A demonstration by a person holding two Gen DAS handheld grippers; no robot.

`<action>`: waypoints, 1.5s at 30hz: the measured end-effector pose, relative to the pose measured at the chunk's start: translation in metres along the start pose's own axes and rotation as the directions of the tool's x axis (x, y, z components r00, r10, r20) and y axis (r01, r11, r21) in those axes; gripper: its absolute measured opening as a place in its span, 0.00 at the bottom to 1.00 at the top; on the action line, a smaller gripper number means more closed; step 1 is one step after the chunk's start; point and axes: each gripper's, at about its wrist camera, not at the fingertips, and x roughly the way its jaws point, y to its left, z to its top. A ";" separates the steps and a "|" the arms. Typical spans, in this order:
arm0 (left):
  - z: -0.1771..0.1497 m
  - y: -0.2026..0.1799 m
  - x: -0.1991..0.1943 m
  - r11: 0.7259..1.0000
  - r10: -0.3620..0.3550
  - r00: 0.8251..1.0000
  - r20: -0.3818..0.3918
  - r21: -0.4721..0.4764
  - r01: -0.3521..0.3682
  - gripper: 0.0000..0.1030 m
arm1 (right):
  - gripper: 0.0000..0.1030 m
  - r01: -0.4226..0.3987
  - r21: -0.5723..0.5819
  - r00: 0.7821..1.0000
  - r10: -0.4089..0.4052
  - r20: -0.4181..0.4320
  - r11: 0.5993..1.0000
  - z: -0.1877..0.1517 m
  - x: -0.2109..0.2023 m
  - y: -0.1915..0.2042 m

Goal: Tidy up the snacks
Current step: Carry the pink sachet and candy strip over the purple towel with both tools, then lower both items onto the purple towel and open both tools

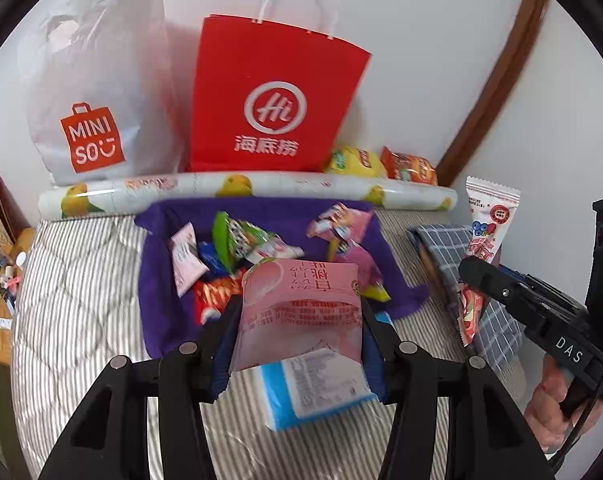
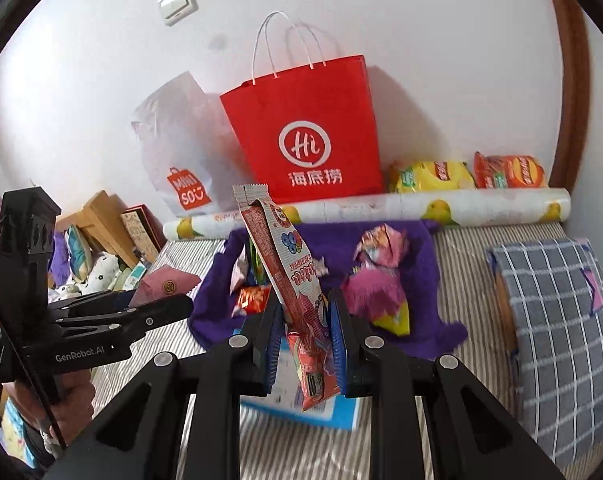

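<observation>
My left gripper (image 1: 297,320) is shut on a pink peach snack pack (image 1: 299,308), held just in front of a purple cloth bin (image 1: 157,280) that holds several small snack packets (image 1: 237,244). My right gripper (image 2: 305,328) is shut on a long red-and-white snack stick packet (image 2: 289,276), held upright before the same purple bin (image 2: 417,264). The right gripper also shows in the left wrist view (image 1: 481,276) with its packet (image 1: 487,220). The left gripper shows in the right wrist view (image 2: 173,304) with the pink pack (image 2: 161,286).
A red paper bag (image 1: 277,96) and a white MINISO bag (image 1: 97,92) lean on the wall behind a rolled lemon-print sheet (image 1: 245,188). Yellow (image 1: 353,160) and orange (image 1: 409,166) chip bags lie at right. A blue-white box (image 1: 313,392) lies below, a plaid cloth (image 2: 557,320) at right.
</observation>
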 end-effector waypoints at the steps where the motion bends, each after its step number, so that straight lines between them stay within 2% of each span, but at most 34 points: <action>1: 0.005 0.005 0.004 1.000 0.004 1.000 -0.003 -0.006 -0.004 0.49 | 0.21 -0.004 0.000 1.000 0.004 -0.002 1.000 0.005 0.005 -0.001; 11: 0.038 0.041 0.033 0.996 0.032 0.999 -0.013 -0.080 -0.033 0.49 | 0.21 -0.051 -0.032 0.997 0.049 -0.058 0.998 0.048 0.068 0.002; 18: 0.053 0.060 0.053 0.993 0.045 0.999 -0.021 -0.111 -0.047 0.49 | 0.22 -0.079 -0.046 0.993 0.074 -0.091 0.996 0.061 0.107 0.004; 26: 0.055 0.079 0.077 0.987 0.037 0.998 -0.054 -0.151 -0.045 0.49 | 0.22 -0.095 0.004 0.975 0.094 -0.202 0.995 0.059 0.163 -0.008; 34: 0.050 0.090 0.099 0.984 0.029 0.994 -0.101 -0.172 -0.047 0.49 | 0.22 -0.094 0.013 0.950 0.094 -0.299 0.995 0.045 0.198 -0.012; 45: 0.047 0.091 0.107 0.983 0.031 0.992 -0.126 -0.178 -0.053 0.49 | 0.25 -0.044 -0.013 0.920 0.036 -0.390 0.999 0.033 0.227 -0.011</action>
